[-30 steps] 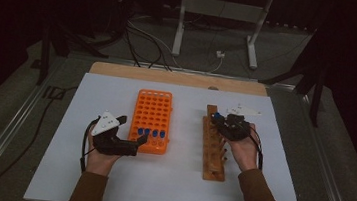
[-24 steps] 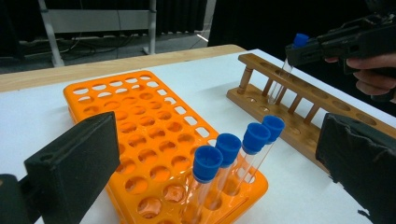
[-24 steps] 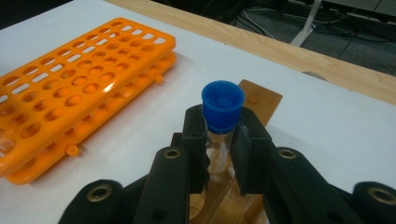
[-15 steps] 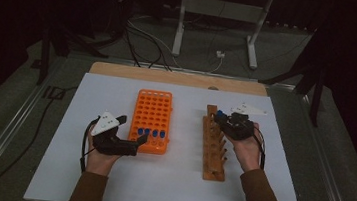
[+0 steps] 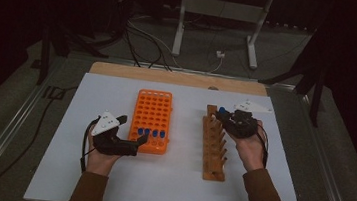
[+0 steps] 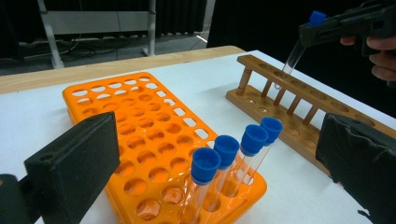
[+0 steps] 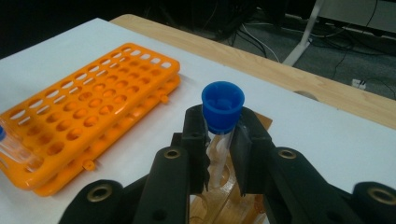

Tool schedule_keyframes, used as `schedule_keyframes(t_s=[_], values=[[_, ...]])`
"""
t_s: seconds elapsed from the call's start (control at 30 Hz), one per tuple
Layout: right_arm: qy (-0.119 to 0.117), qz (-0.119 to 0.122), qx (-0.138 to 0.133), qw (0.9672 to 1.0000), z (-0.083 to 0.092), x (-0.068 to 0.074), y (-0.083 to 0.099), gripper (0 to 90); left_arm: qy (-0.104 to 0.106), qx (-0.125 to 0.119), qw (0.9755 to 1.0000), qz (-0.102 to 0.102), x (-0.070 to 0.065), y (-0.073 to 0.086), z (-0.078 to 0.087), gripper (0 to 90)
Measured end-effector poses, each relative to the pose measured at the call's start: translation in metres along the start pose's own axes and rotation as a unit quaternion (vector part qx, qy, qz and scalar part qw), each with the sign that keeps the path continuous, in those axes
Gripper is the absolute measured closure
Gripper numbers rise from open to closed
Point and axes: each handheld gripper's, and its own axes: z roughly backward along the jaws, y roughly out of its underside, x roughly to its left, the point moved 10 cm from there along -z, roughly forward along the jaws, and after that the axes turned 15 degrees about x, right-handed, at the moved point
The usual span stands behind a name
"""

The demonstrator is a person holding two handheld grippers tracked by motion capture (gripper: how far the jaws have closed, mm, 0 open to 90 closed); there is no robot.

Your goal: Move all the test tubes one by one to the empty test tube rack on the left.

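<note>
Cables and a metal stand occupy the floor beyond the table.

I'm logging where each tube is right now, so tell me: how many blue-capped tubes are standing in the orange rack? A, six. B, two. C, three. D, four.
D: the left gripper view shows four blue-capped tubes in a row at the near end of the orange rack, while a fifth tube is clamped in the right gripper over the wooden rack.
</note>
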Motion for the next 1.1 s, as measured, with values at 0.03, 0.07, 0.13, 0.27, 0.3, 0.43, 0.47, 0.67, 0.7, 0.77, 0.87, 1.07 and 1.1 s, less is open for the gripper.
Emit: schedule_keyframes(t_s=[0.03,0.07,0.13,0.27,0.3,0.43,0.47,0.67,0.7,0.77,0.87,1.07,1.1], values=[[0.000,0.000,-0.001,1.0000,0.001,0.000,-0.001,76.8,0.001,-0.001,1.0000,0.000,0.000,0.000,0.000,0.8],[0.000,0.000,-0.003,1.0000,0.003,0.000,-0.002,76.8,0.001,-0.001,1.0000,0.000,0.000,0.000,0.000,0.8],[0.001,0.003,-0.006,1.0000,0.005,0.001,-0.004,76.8,0.000,-0.002,1.0000,-0.001,-0.001,-0.001,0.000,0.8],[0.004,0.006,-0.012,0.9999,0.010,0.004,-0.007,76.7,0.000,-0.003,1.0000,-0.001,-0.001,-0.001,0.001,0.8],[0.005,0.007,-0.013,0.9999,0.011,0.004,-0.007,76.8,0.000,-0.003,1.0000,-0.001,-0.001,-0.001,0.001,0.9],[0.002,0.008,-0.018,0.9998,0.015,0.005,-0.010,76.8,0.000,-0.003,1.0000,-0.002,-0.002,-0.002,0.001,0.9],[0.000,0.009,-0.018,0.9998,0.016,0.006,-0.010,76.8,0.000,-0.003,1.0000,-0.003,-0.002,-0.002,0.000,0.8],[-0.009,0.024,-0.021,0.9995,0.019,0.016,-0.013,76.8,0.000,-0.003,1.0000,-0.004,-0.003,-0.002,0.000,0.8],[-0.011,0.025,-0.022,0.9994,0.020,0.018,-0.013,76.8,0.001,-0.004,1.0000,-0.003,-0.003,-0.003,0.000,0.8],[-0.015,0.027,-0.022,0.9993,0.020,0.022,-0.014,76.8,0.001,-0.004,1.0000,-0.004,-0.003,-0.003,0.000,0.8],[-0.024,0.030,-0.020,0.9991,0.019,0.027,-0.014,76.8,0.001,-0.004,1.0000,-0.004,-0.004,-0.003,0.000,0.8],[-0.041,0.036,-0.017,0.9984,0.018,0.040,-0.013,76.7,0.001,-0.005,1.0000,-0.005,-0.005,-0.004,0.000,0.8],[-0.041,0.039,-0.016,0.9983,0.017,0.041,-0.013,76.7,0.001,-0.006,1.0000,-0.005,-0.005,-0.004,0.000,0.8]])
